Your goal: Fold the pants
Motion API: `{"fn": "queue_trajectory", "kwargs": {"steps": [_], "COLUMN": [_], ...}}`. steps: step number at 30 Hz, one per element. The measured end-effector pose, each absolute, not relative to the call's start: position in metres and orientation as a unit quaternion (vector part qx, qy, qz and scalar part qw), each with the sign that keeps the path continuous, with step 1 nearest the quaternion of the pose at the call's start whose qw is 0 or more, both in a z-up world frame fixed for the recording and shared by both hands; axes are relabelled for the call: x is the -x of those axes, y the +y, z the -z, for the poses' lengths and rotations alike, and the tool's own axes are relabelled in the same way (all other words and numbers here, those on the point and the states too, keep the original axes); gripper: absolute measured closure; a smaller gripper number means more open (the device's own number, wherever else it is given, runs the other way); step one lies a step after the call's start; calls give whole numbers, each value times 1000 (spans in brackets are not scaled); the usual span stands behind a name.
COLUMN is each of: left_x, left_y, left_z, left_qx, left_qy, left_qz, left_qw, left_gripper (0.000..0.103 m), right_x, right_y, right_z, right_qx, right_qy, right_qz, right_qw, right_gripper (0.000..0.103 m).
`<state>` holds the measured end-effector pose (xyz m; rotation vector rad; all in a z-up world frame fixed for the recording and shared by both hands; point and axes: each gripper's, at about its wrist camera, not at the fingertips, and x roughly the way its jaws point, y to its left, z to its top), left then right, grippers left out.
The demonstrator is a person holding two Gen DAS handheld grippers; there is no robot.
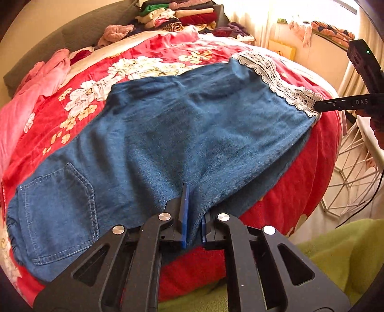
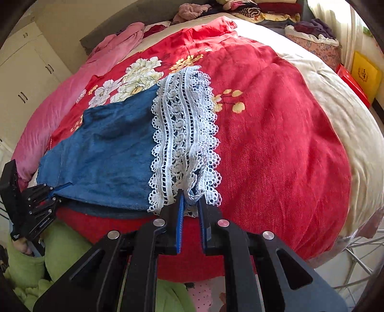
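Blue denim pants (image 1: 148,134) lie spread across a red floral bedspread (image 1: 168,51), the back pocket (image 1: 57,216) at the left end and a white lace hem (image 2: 184,134) at the right end. The left gripper (image 1: 194,211) is clenched on the near edge of the denim about midway along, cloth bunched between its blue pads. The right gripper (image 2: 192,208) is clamped on the near corner of the lace hem, the trim pinched between its fingers; in the left wrist view it reaches in from the right edge of the bed. Stacked folded clothes (image 1: 182,12) sit at the far side, a pink garment (image 1: 43,79) lies at the far left, and green fabric (image 1: 336,254) hangs just below the near edge of the bed.
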<state>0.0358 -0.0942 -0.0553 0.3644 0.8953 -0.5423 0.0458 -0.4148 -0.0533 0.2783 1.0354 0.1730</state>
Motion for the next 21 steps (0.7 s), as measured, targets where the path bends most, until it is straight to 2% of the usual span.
{"fn": "queue_trajectory", "kwargs": {"steps": [5,7,8,9,10,14,17,18,21], "left_x": [-32,-31,-30,-29,-26,-13,-11,-13,-27], "left_y": [-99,-99,-97,-95,-90,-61,-23,-7,44], "left_z": [58,59,58,56,53,29,4,-4,-13], "left_qx": [-185,-186,-182,-178,-171,-138,-105,-95,-52], "left_qy": [428,428,430,430,427,409,379,369,367], "left_qz": [261,263,265,265,265,264,226,196,103], "left_qw": [845,844,844,845,848,862,891,903,923], "left_gripper": [98,93,87,64,47,42,31,26,18], "right_x": [-45,-44,-43,-43,-43,-37,-38,-40,-50], "right_y": [-416,-415,-416,-418,-420,-430,-431,-426,-404], "right_z": [54,57,59,60,60,34,10,5,4], "right_qx": [-128,-119,-114,-113,-117,-110,-104,-99,-73], "right_qy": [489,495,499,504,505,481,445,435,430], "right_qz": [-73,-68,-62,-56,-56,-48,-53,-62,-90], "right_qw": [860,858,857,855,854,868,888,893,895], "right_gripper": [93,91,86,77,75,74,67,60,61]}}
